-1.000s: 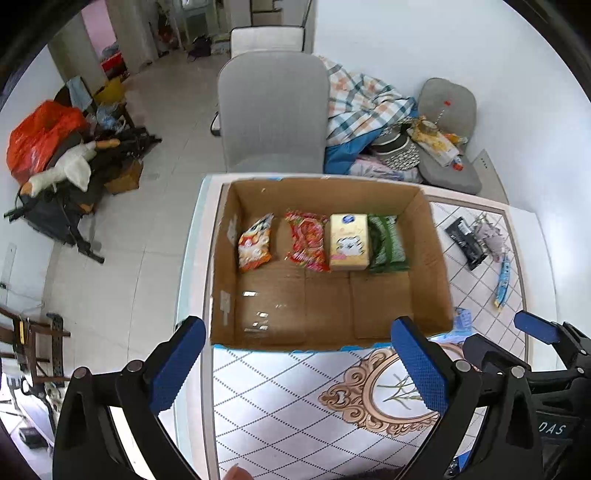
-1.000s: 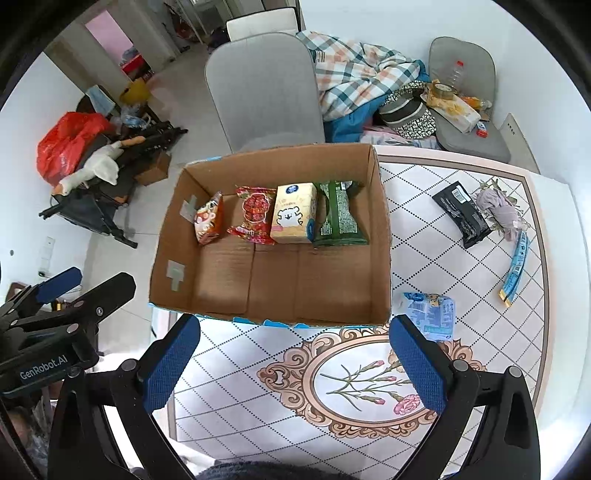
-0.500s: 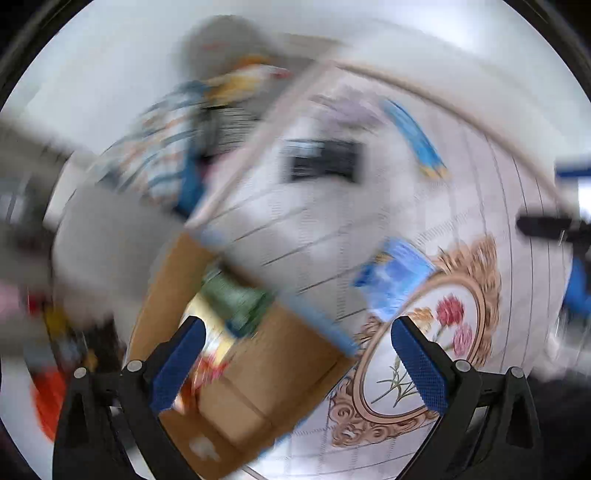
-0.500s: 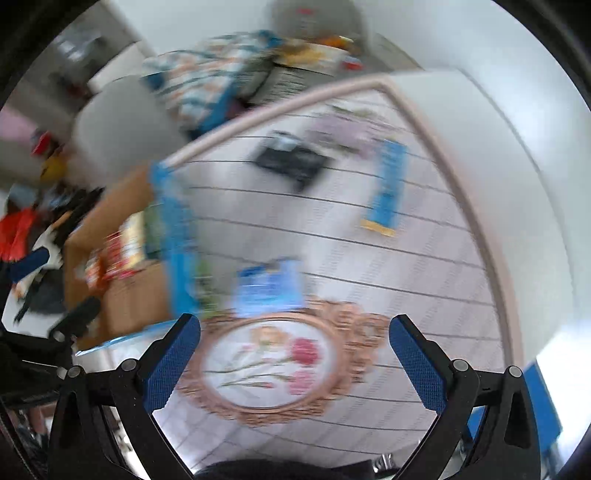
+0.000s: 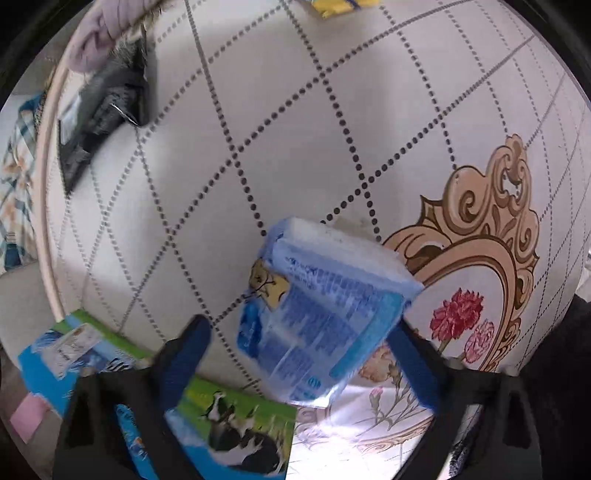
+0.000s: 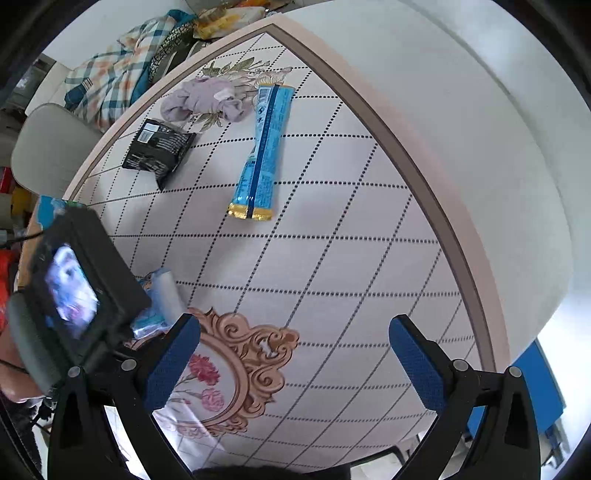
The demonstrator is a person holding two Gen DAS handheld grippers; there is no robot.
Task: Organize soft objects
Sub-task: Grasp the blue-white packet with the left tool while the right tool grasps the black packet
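Note:
A light blue soft pack [image 5: 325, 306] lies on the patterned tablecloth [image 5: 295, 129]. My left gripper [image 5: 299, 354] is open and low over it, with the pack's near end between the blue pads. In the right wrist view the pack [image 6: 162, 295] shows partly behind the left gripper's body [image 6: 77, 295]. My right gripper [image 6: 295, 354] is open and empty above the tablecloth [image 6: 332, 266]. A long blue packet [image 6: 262, 151], a black pouch [image 6: 159, 151] and a lilac cloth [image 6: 203, 99] lie farther off.
The cardboard box's printed outer wall [image 5: 229, 417] is at the lower left, close under my left gripper. The black pouch [image 5: 99, 114] and lilac cloth [image 5: 99, 33] lie at the upper left. A grey chair [image 6: 48, 147] and plaid bedding [image 6: 114, 81] stand beyond the table.
Both grippers swung right, away from the open box and toward the table's right side. My left gripper dropped down close over the light blue pack.

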